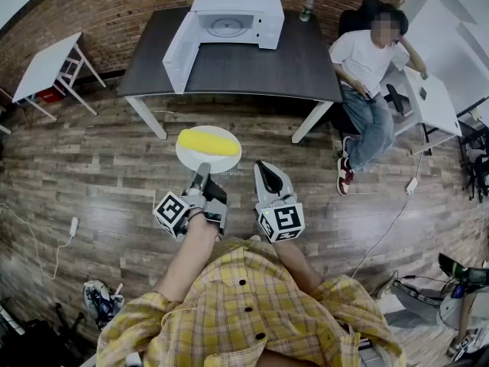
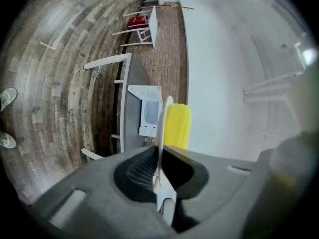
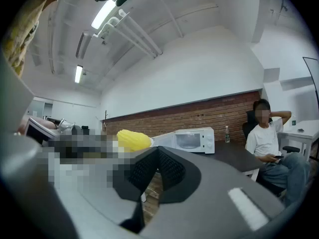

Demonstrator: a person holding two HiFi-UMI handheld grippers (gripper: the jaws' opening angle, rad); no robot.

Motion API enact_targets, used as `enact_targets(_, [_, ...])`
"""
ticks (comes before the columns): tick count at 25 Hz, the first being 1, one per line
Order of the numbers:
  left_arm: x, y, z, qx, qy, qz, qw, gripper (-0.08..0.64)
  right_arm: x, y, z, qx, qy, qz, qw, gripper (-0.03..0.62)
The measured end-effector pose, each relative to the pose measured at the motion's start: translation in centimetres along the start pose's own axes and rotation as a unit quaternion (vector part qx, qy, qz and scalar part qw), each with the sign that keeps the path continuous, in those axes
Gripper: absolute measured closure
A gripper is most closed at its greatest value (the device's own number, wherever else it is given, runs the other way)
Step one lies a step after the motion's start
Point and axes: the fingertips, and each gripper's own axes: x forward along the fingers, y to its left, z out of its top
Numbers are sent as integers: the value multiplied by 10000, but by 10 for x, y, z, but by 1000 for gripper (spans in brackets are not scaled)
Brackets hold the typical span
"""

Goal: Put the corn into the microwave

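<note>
A yellow corn cob (image 1: 208, 141) lies on a small white plate (image 1: 189, 156) held out over the wooden floor. My left gripper (image 1: 201, 173) is shut on the plate's near rim. In the left gripper view the plate (image 2: 160, 133) shows edge-on between the jaws, with the corn (image 2: 178, 126) beside it. My right gripper (image 1: 263, 171) hangs just right of the plate, shut and empty. The white microwave (image 1: 233, 20) stands at the back of a dark table (image 1: 252, 71), its door (image 1: 181, 52) swung open to the left. The right gripper view also shows the corn (image 3: 133, 140) and the microwave (image 3: 192, 139).
A person (image 1: 367, 60) sits on a chair at the table's right end. A bottle (image 1: 307, 8) stands by the microwave. A small white table (image 1: 47, 66) is at far left, a white desk (image 1: 430, 90) at right. Cables (image 1: 397, 212) trail on the floor.
</note>
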Motion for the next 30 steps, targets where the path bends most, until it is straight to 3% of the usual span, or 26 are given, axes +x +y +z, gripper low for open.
enact_targets(14, [3, -7, -10, 38, 64, -91, 9999, 540, -8, -8, 10, 77, -206, -23, 9998, 589])
enact_targets(19, [2, -10, -20, 50, 56, -150, 9999, 540, -19, -10, 15, 128, -326, 148, 9993, 589])
enact_targets(30, [0, 7, -66, -17, -46, -130, 9999, 540, -54, -40, 2, -25, -220, 185, 9996, 589])
